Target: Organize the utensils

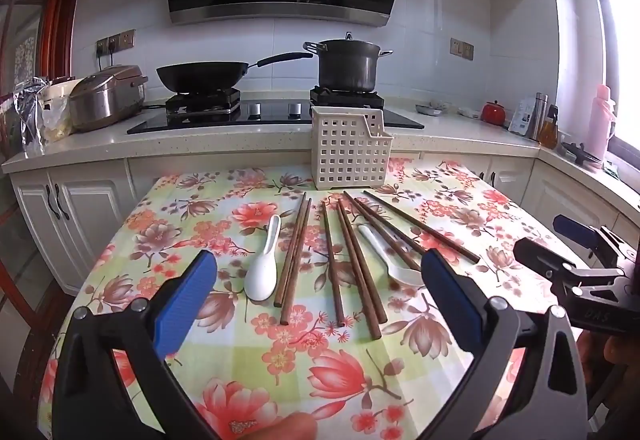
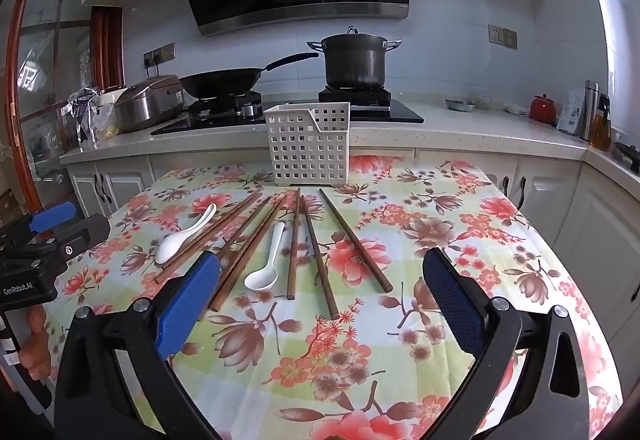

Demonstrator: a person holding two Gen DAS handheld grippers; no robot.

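We hold the left gripper and the right gripper above the near edge of a table covered in a flowered oilcloth of red, pink and pale green, both tipped a little downward, each with its blue-padded jaws spread wide apart and nothing between them. Spread on the cloth ahead of us lie the long brown wooden chopsticks, fanned out side by side with their far ends pointing toward a cream plastic utensil basket with a square-holed lattice wall, which stands upright at the far edge of the table. A white ceramic soup spoon rests to the left of the chopsticks, just beside the leftmost pair, and a second white ceramic spoon lies among the chopsticks on the right, touching them. Beyond the table runs a pale kitchen counter with a black wok and a dark lidded stockpot on the hob, and a brown rice cooker further left.
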